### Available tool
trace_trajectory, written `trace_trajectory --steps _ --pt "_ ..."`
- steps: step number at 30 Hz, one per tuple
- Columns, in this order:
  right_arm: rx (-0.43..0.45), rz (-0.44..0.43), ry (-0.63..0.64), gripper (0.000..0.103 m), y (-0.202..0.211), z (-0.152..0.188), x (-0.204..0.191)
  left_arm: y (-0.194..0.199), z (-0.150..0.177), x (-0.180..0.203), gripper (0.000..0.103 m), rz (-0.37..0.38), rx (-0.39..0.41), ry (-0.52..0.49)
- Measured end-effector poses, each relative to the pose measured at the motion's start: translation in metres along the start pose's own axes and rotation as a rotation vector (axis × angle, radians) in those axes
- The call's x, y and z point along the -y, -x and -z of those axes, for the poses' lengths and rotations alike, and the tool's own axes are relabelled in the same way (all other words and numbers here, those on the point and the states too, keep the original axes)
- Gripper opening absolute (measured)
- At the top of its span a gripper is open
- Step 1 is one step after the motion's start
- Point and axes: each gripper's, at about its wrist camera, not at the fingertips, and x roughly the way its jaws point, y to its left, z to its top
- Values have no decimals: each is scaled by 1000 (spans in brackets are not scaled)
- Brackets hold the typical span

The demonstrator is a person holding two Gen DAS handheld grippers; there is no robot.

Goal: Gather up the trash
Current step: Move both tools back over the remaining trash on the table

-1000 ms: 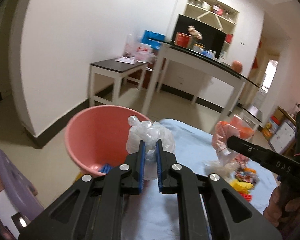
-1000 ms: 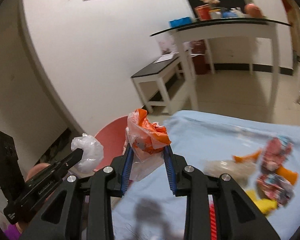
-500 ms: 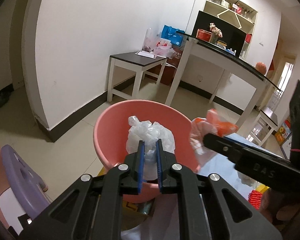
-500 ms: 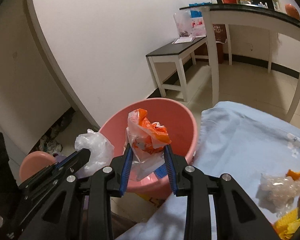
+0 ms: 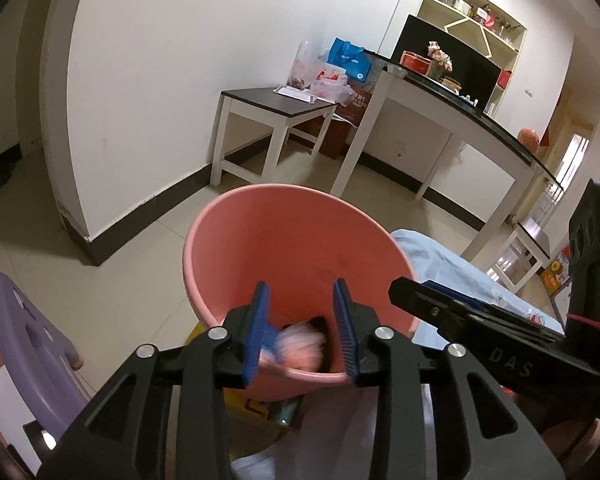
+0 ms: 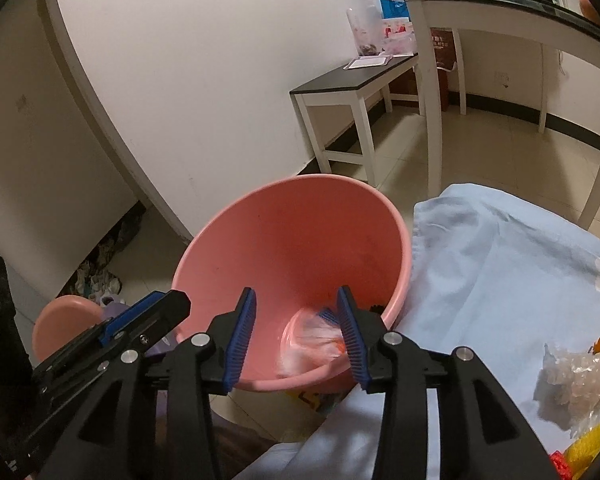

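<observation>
A pink plastic bucket (image 5: 235,220) stands on the floor beside the blue-clothed table; it also shows in the right wrist view (image 6: 259,216). My left gripper (image 5: 302,330) is open and empty above the bucket's near rim. A blurred clear plastic bag (image 5: 300,346) is falling inside the bucket. My right gripper (image 6: 295,334) is open and empty over the same rim. A clear bag with orange scraps (image 6: 308,342) drops into the bucket. The right gripper's finger (image 5: 460,316) crosses the left wrist view.
The blue tablecloth (image 6: 500,272) lies to the right, with crumpled clear plastic (image 6: 572,376) and yellow and orange scraps on it. A purple stool (image 5: 23,344) stands at the left. A small dark-topped side table (image 5: 275,108) and a long counter (image 5: 460,116) stand behind.
Both grippers have opened over the bucket and let go of their bags. The clear bag and the orange-filled bag are now dropping inside the bucket.
</observation>
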Motion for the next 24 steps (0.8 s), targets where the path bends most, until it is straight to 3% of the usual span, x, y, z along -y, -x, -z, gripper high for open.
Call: trace_trajectory --steps 15,24 --pt "74 19 -17 42 69 22 14 36 6 41 33 65 35 -80" --pt "158 100 -32 42 140 46 41 46 18 79 33 112 28 -131"
